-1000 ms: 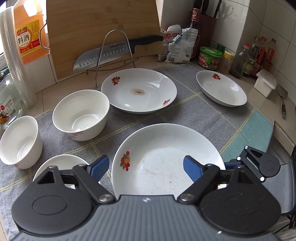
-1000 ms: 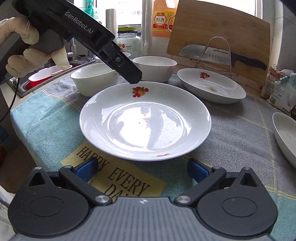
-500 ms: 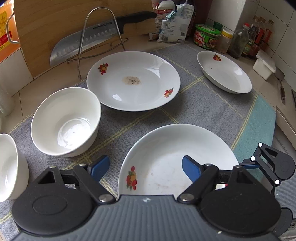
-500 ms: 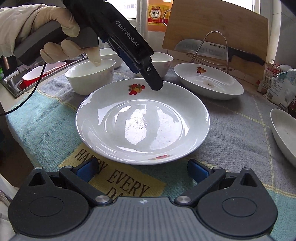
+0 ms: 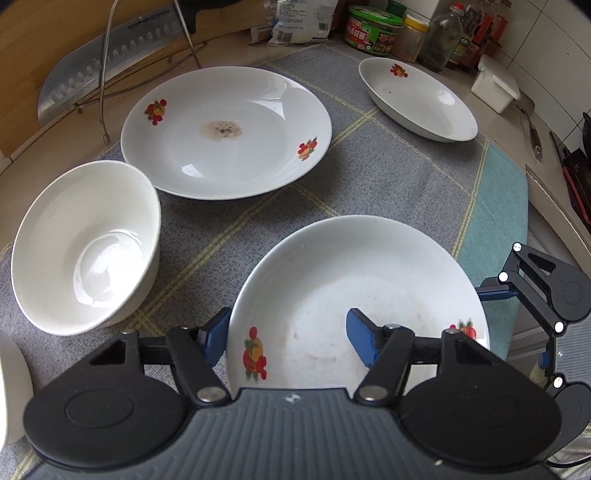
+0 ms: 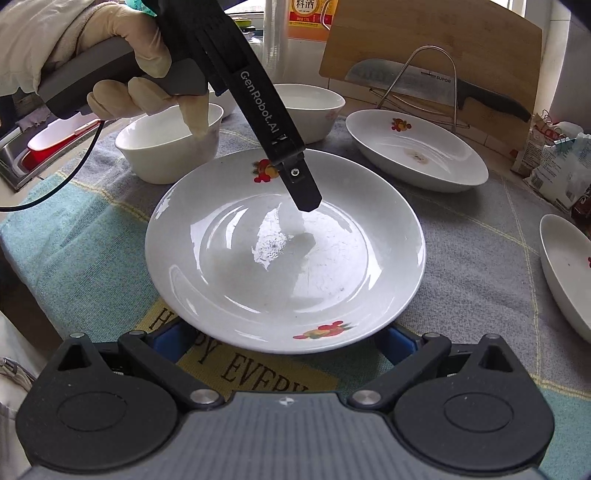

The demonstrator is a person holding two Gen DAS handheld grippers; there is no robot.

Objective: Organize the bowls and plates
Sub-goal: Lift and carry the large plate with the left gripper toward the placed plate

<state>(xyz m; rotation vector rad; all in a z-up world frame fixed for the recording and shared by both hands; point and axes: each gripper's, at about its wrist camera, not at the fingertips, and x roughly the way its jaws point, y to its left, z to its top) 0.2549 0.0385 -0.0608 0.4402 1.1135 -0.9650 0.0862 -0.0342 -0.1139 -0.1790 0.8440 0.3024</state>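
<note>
A white flowered plate (image 5: 354, 284) (image 6: 284, 251) lies on the cloth nearest both grippers. My left gripper (image 5: 288, 341) is open and straddles its left rim: one blue pad outside, one over the plate's inside. In the right wrist view its black finger (image 6: 295, 173) hangs over the plate. My right gripper (image 6: 284, 341) is open at the plate's near rim, its pads low beside and under the edge. A stained plate (image 5: 225, 129) (image 6: 417, 151) lies behind, a third plate (image 5: 417, 98) (image 6: 565, 269) to the right. Two white bowls (image 5: 85, 247) (image 6: 170, 147) (image 6: 310, 110) stand to the left.
A cleaver (image 5: 107, 59) rests on a wire stand against a wooden board (image 6: 436, 40). Jars and bottles (image 5: 406, 33) and snack bags (image 6: 554, 166) line the back. A sink with a red tray (image 6: 48, 144) lies left of the cloth. The counter edge is at the right (image 5: 554, 206).
My left gripper has come down and forward over the near plate's rim. My right gripper has moved in until its pads reach the plate's near edge.
</note>
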